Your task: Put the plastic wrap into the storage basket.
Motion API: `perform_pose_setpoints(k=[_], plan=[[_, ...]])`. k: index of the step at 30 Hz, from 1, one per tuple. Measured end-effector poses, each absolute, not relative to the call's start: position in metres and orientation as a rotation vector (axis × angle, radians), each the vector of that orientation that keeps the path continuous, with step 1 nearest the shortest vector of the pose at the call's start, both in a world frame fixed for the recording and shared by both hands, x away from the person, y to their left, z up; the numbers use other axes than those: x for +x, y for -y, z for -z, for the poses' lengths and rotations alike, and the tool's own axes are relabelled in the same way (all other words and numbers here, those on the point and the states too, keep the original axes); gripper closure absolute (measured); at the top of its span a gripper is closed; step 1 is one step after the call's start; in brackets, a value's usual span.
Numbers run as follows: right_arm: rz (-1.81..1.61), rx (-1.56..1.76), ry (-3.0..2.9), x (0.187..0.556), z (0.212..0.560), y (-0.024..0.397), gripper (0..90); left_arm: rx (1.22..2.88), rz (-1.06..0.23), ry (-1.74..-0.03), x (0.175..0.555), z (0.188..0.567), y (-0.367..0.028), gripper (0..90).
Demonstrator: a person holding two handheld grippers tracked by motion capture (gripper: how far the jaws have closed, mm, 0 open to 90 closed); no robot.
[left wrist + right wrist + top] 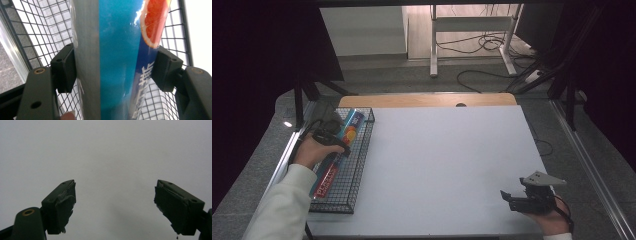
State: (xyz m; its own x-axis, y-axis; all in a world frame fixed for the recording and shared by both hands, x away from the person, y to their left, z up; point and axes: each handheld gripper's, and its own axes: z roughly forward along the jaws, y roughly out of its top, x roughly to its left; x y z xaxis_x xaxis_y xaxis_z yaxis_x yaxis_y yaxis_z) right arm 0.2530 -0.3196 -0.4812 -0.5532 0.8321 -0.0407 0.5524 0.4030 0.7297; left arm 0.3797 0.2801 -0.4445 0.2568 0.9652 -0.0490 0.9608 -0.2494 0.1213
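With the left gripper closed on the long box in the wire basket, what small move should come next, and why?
Probably a short straight lift. The left gripper has both jaws pressed against the long blue box, which lies inside the wire basket. The right gripper is open over the white table, far away.

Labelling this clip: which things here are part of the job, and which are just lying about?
In use:
- left gripper, shut on the long box
- wire basket holding it

Idle or background:
- right gripper, open over the white table
- floor cables
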Motion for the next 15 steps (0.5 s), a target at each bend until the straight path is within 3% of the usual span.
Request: perform_pose_setpoints(k=[10, 15], plan=[[-0.951, 1.19, -2.268, 0.253, 0.482, 0.32, 17.8, 2.419, -0.091, -1.896, 0.383, 0.466, -0.275, 31.1], [-0.946, 1.183, -2.274, 0.253, 0.482, 0.32, 17.8, 2.334, -0.216, -1.922, 0.381, 0.453, -0.273, 21.2]])
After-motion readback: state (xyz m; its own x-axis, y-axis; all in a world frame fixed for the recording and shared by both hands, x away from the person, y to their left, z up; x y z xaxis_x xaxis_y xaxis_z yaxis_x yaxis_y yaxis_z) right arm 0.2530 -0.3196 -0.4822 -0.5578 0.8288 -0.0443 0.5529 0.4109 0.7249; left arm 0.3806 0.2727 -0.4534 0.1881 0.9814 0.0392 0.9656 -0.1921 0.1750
